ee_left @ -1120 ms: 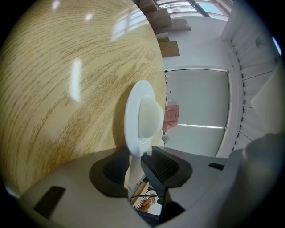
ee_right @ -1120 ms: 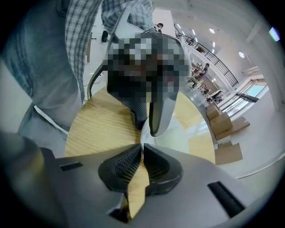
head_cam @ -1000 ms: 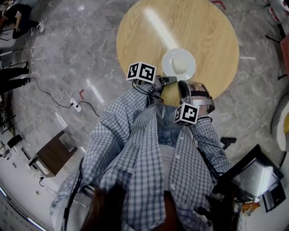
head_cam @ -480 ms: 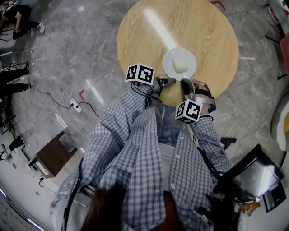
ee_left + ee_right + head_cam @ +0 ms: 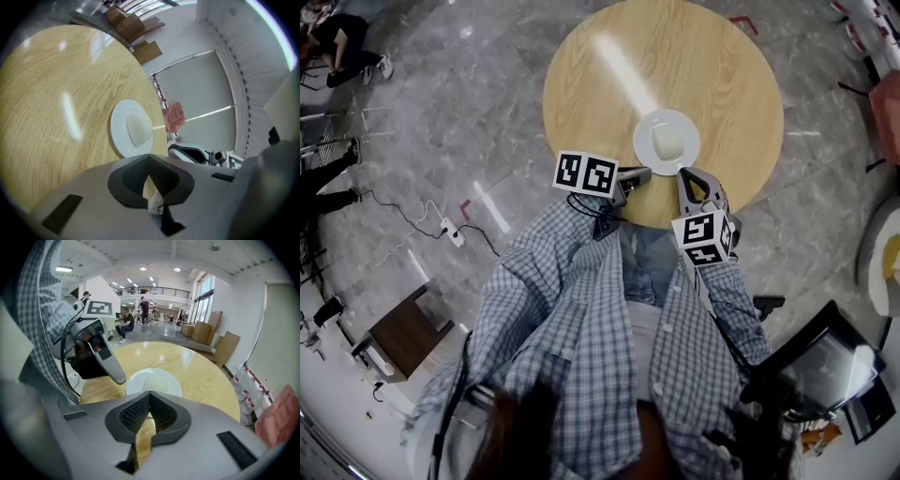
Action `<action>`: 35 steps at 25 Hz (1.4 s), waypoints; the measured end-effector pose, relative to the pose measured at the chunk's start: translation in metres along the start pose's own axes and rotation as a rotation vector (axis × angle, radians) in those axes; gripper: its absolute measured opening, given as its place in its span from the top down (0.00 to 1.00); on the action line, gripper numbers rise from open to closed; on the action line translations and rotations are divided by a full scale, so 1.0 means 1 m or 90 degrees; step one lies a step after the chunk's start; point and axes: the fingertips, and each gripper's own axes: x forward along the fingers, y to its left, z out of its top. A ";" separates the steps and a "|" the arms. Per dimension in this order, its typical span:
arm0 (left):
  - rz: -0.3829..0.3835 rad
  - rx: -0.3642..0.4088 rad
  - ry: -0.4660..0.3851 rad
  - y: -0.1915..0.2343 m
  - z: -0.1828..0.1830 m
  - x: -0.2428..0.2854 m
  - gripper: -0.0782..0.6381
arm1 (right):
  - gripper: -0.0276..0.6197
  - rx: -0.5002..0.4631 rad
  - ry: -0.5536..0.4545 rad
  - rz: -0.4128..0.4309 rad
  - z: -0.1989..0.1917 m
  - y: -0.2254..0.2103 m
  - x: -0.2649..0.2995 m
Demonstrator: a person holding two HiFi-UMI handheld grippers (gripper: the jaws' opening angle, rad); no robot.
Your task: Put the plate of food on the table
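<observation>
White plate [image 5: 643, 142], maybe bun [image 5: 667, 141] on it, just ahead of our left gripper [image 5: 643, 173] closing tip-to-tip, empty, right gripper [image 5: 684, 174] pinched together.

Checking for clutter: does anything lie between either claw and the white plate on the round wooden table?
Nothing visible. The white plate of food sits on the round wooden table directly ahead of the left claw and the right claw, unobstructed.

Left tongs [image 5: 641, 173] and right tongs [image 5: 684, 174] side by side, both closed (empty).
</observation>
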 end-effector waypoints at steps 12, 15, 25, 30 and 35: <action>-0.018 0.111 -0.109 -0.048 0.024 -0.024 0.88 | 0.95 0.149 -0.087 -0.032 0.026 -0.021 -0.040; -0.018 0.137 -0.127 -0.062 0.031 -0.031 0.88 | 0.95 0.173 -0.123 -0.049 0.038 -0.032 -0.052; -0.102 0.211 -0.229 -0.126 0.060 -0.063 0.88 | 0.95 0.213 -0.215 -0.096 0.073 -0.055 -0.085; -0.098 0.297 -0.258 -0.155 0.069 -0.080 0.88 | 0.95 0.219 -0.284 -0.114 0.103 -0.067 -0.111; -0.079 0.384 -0.266 -0.176 0.071 -0.088 0.88 | 0.95 0.234 -0.325 -0.117 0.119 -0.075 -0.127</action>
